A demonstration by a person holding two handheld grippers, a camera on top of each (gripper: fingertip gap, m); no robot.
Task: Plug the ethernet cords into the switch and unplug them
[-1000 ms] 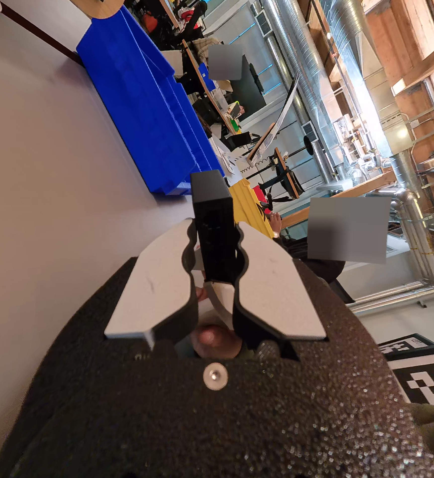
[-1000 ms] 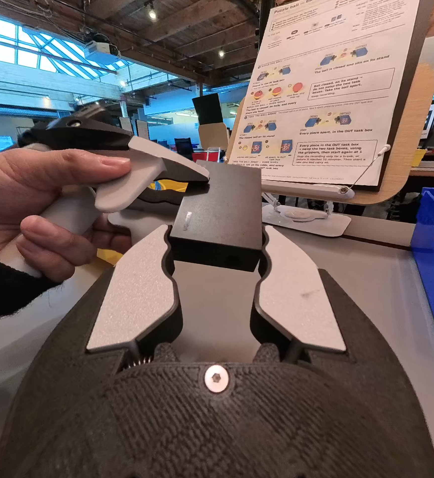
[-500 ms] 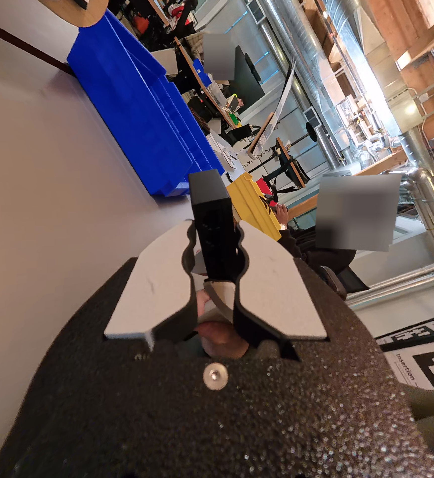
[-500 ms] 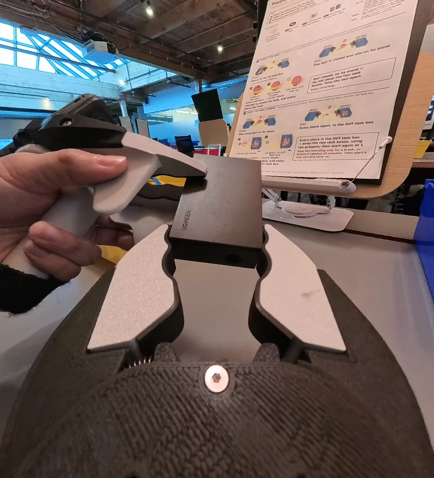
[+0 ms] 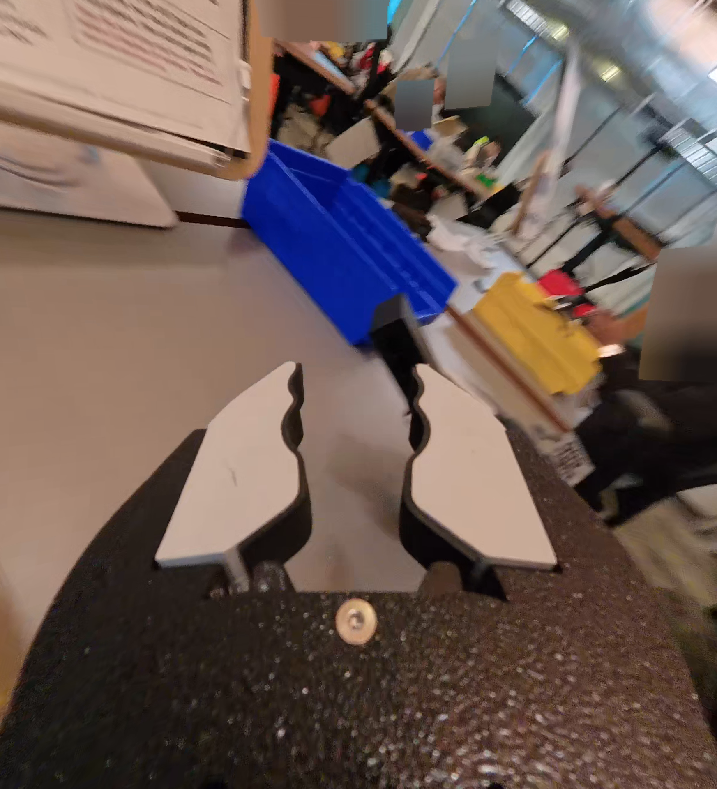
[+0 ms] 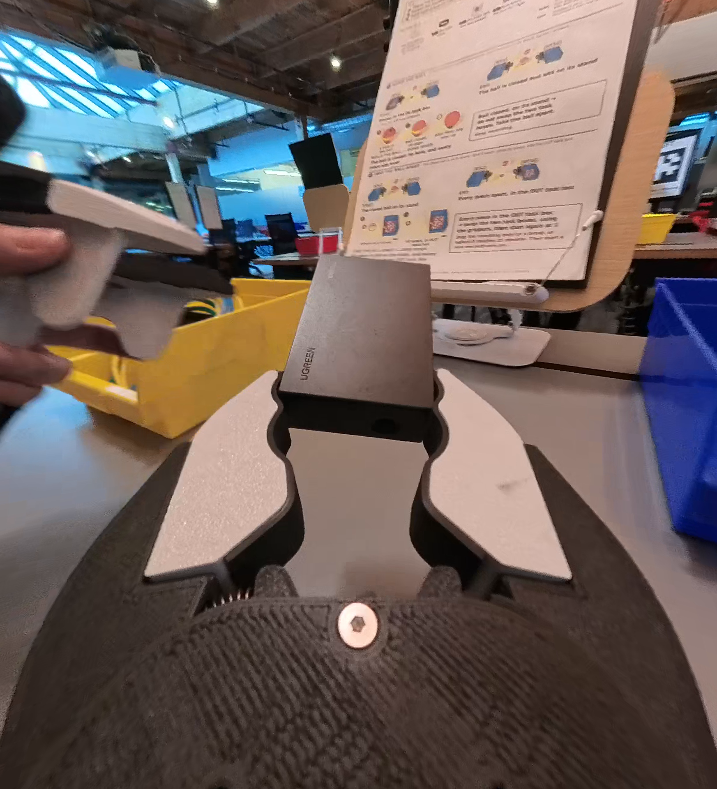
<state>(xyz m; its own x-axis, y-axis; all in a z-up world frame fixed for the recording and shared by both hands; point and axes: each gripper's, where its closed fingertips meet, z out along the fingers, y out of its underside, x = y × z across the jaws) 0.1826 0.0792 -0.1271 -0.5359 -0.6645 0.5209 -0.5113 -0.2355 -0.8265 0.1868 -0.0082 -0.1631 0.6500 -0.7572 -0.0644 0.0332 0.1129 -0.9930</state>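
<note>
Blurred table (image 5: 92, 341); right gripper (image 6: 356, 380) fingers hide the switch's (image 6: 361, 328) sides.

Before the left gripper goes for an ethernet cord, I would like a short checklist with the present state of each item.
1. Right gripper shut on the switch: ok.
2. Left gripper open and empty: ok.
3. Left gripper apart from the switch: ok, seen off to the side in the right wrist view.
4. Cords within reach: cannot tell; yellow cable shows inside the yellow bin, connectors hidden.
5. Switch ports facing the left gripper: cannot tell, port side not visible.
6. Views sharp: not ok, left wrist view is blurred.
</note>
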